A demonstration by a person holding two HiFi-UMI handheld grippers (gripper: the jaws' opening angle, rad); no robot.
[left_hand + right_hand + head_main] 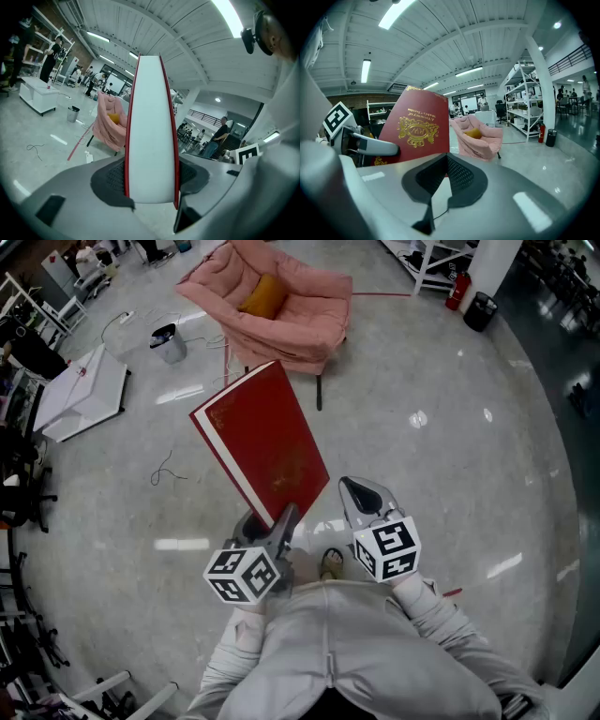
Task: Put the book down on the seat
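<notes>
Risk: thick red hardcover book [262, 442], clamped by one edge in your left gripper [279, 524], cantilevers ahead and may pivot out before reaching the pink fabric armchair [281, 306] well ahead. Right gripper [360, 497] closed, empty.

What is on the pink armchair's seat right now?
Only an orange-yellow cushion lies on the pink armchair. The red book is not there; the left hand-held gripper holds it. The seat under the cushion is covered.

Glossy grey floor [450, 446], white shelving [526, 101], strip-lit ribbed ceiling [440, 37].
</notes>
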